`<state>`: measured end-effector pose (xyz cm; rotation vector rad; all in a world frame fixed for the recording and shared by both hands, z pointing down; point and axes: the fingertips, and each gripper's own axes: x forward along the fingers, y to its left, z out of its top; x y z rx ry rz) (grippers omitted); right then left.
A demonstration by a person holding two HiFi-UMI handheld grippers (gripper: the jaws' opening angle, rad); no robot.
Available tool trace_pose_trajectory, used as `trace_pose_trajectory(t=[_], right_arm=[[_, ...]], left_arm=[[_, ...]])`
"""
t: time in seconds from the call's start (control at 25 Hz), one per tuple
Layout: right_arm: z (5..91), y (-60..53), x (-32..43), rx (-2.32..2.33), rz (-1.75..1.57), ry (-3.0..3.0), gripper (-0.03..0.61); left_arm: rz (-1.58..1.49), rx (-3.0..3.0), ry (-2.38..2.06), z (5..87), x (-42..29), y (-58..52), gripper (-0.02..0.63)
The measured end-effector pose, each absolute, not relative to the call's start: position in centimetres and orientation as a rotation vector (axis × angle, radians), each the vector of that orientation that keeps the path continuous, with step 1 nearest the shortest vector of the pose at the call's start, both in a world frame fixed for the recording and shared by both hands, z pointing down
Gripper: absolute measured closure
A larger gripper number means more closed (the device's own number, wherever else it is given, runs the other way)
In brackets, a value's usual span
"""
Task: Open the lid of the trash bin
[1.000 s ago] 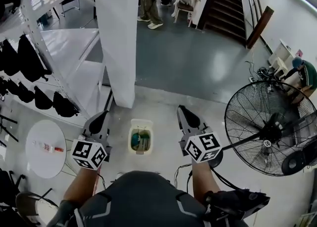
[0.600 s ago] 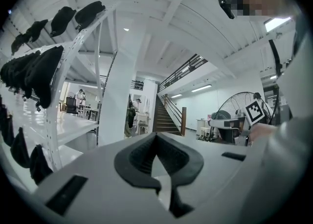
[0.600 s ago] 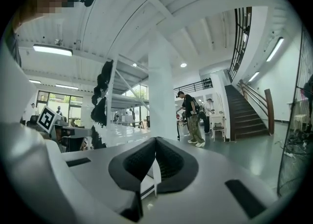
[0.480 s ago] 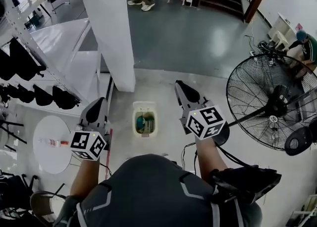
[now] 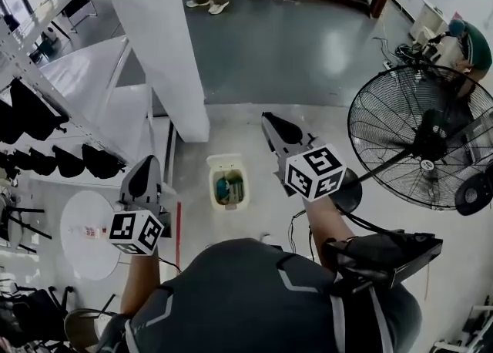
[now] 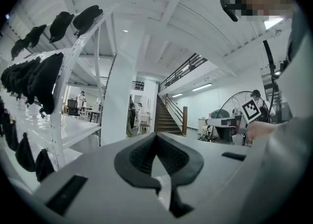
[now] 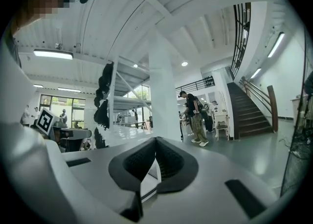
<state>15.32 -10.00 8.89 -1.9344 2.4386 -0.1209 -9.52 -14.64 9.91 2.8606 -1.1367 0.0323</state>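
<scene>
A small cream trash bin (image 5: 229, 183) stands on the floor ahead of me in the head view. Its top shows green and dark contents inside the rim; I cannot make out where the lid sits. My left gripper (image 5: 143, 172) hangs left of the bin, well above the floor, jaws together and empty. My right gripper (image 5: 272, 123) is right of the bin and further forward, also shut on nothing. In the left gripper view my left gripper (image 6: 155, 136) points level across the room, and my right gripper (image 7: 155, 142) does the same in its own view; neither shows the bin.
A white pillar (image 5: 162, 51) rises just behind the bin. A large floor fan (image 5: 420, 136) stands at the right, with cables on the floor near it. At the left are a rack of black bags (image 5: 46, 116) and a round white table (image 5: 88, 232). People stand further back.
My left gripper has dropped back toward my body and my right gripper has pushed forward. The bin looks the same; the head view has shifted slightly.
</scene>
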Motion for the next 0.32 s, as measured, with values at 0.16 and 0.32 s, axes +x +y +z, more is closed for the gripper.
trace_pose_trajectory(t=[0.16,0.32], right_arm=[[8.6,-10.2,15.1,-1.927,-0.106,2.434,0.554],[8.9,-10.9,14.1,-1.902,-0.111,2.451,0.554]], left_arm=[[0.024,2.851,-1.145,10.1,-9.8,-14.8,0.606],[0.012,2.823,-1.194,10.2,-11.1,-15.0,0.606]])
